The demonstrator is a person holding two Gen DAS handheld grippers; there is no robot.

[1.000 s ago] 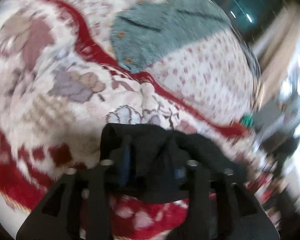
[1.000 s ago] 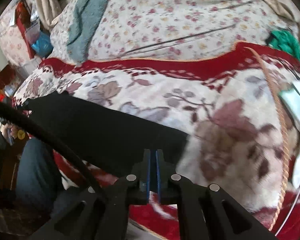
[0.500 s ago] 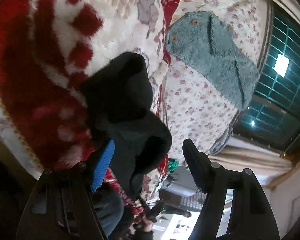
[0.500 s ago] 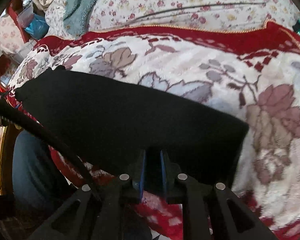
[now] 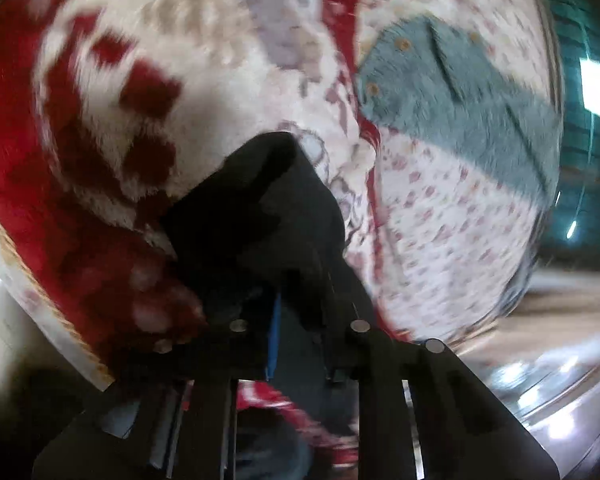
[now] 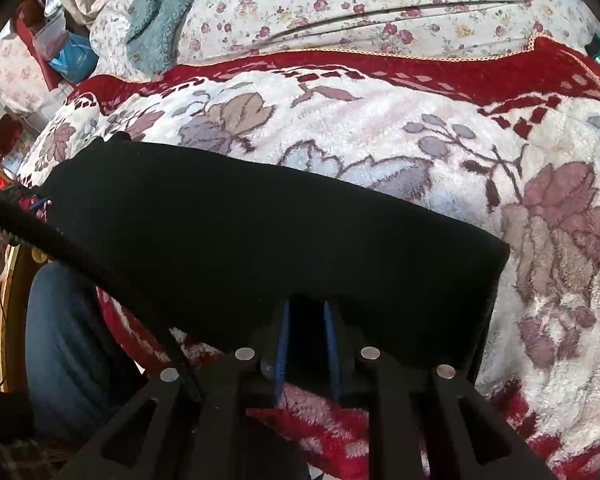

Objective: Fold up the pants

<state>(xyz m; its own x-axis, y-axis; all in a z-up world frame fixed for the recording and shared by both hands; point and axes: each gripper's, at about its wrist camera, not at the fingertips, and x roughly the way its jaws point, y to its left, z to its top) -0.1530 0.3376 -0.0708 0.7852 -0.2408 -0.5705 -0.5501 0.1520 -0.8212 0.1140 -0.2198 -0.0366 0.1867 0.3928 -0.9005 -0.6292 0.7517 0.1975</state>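
Note:
The black pants (image 6: 260,232) lie as a long folded band across the red and white floral blanket (image 6: 420,120). My right gripper (image 6: 305,320) is shut on the near edge of the pants, with black cloth between its blue pads. In the left wrist view my left gripper (image 5: 300,312) is shut on a bunched end of the pants (image 5: 256,208), which rises in a dark peak over the blanket (image 5: 140,60). This view is blurred by motion.
A teal fleece garment (image 5: 460,100) lies on the flowered sheet (image 6: 380,4) beyond the blanket; it also shows in the right wrist view (image 6: 156,16). A person's jeans-clad leg (image 6: 72,340) is at the bed's left edge. A black cable (image 6: 60,248) crosses the lower left.
The left gripper, open half a second ago, has closed on the bunched end of the pants. The right gripper has kept its grip and brought the pants closer, filling more of its view.

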